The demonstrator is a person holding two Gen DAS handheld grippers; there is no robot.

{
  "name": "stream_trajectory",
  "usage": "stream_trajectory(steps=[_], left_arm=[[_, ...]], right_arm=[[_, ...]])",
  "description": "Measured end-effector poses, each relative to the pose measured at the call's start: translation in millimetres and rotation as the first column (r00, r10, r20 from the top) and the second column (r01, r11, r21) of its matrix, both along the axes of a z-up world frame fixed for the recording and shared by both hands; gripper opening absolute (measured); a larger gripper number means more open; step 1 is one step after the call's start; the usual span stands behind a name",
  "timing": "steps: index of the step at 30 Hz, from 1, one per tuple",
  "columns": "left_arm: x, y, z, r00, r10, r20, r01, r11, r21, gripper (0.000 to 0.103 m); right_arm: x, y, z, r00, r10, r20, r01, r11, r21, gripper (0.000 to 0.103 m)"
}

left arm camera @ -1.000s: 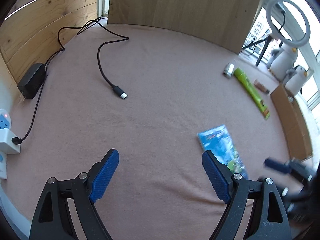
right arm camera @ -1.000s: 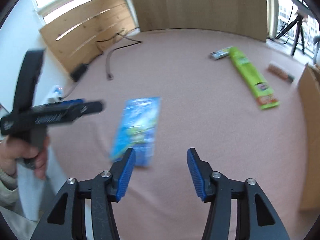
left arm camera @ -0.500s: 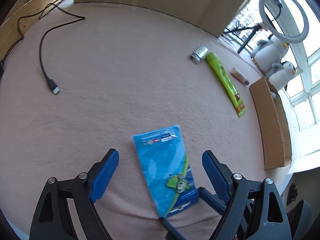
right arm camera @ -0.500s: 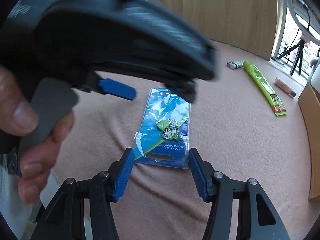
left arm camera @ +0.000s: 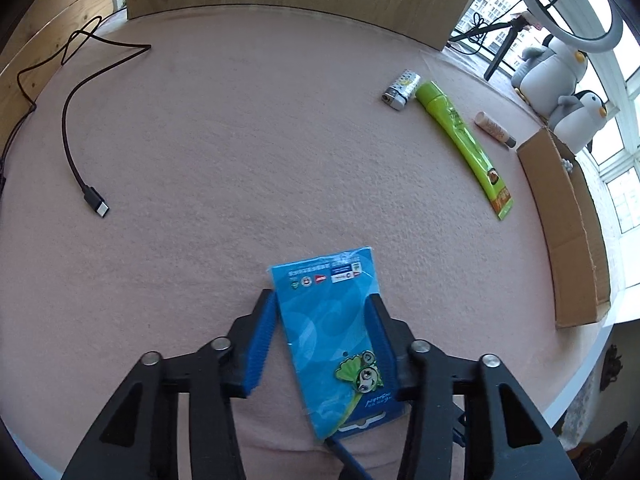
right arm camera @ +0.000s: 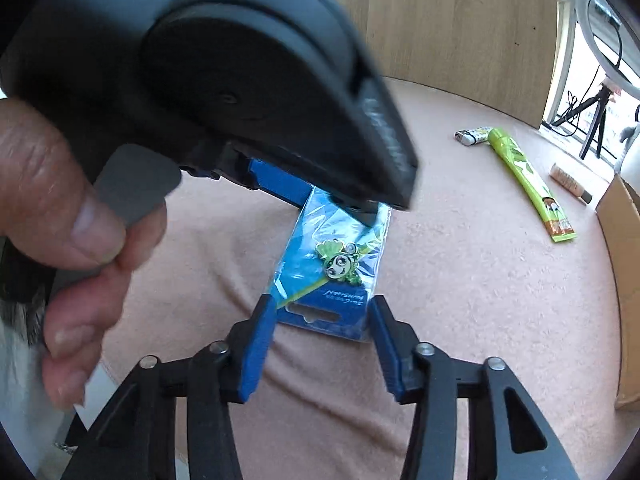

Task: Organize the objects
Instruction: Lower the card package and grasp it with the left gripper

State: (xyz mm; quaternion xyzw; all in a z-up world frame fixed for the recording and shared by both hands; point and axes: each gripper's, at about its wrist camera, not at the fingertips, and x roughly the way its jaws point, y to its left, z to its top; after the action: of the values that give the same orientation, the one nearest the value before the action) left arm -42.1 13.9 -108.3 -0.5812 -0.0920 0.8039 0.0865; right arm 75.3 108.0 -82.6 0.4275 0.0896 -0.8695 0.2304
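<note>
— Blue card packet (left arm camera: 328, 332), with a green cartoon pin sealed under plastic: where does it lie?

— Flat on the pink-covered worktop (left arm camera: 240, 152), at the near edge, well apart from the cardboard box (left arm camera: 568, 232) on the right.

— And the claws?

— The left claw (left arm camera: 320, 340) straddles its long sides, pads (left arm camera: 260, 344) close to either edge but, as far as I can judge, not yet pinching; call it spread. The right claw (right arm camera: 320, 344) comes from the opposite end, spread too, its pads flanking the hang-hole end.

— Why both on one thin packet?

— My guess: a flat card offers no height to grip, so one claw steadies while the other lifts an edge.

— Anything else waiting?

— A green tube (left arm camera: 464, 136), a lighter (left arm camera: 400, 90) and a small stick (left arm camera: 494, 128) near the box, probably bound for it.
</note>
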Motion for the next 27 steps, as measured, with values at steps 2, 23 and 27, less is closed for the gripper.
stream_trajectory(steps=[2,23,27], left_arm=[[-2,-1,0,1.0,-0.004,0.0,0.004,1.0,0.001,0.043],[-21,35,0,0.979,-0.19,0.068,0.195,0.978,-0.077,0.073],[-23,39,5,0.976,-0.208,0.064,0.213,0.973,-0.086,0.046]], right_arm=[[0,1,1,1.0,-0.003,-0.006,0.003,1.0,0.001,0.038],[8,-18,2,1.0,-0.011,-0.004,0.011,1.0,0.021,0.06],[8,-14,3,1.0,-0.016,-0.008,0.016,1.0,0.013,0.043]])
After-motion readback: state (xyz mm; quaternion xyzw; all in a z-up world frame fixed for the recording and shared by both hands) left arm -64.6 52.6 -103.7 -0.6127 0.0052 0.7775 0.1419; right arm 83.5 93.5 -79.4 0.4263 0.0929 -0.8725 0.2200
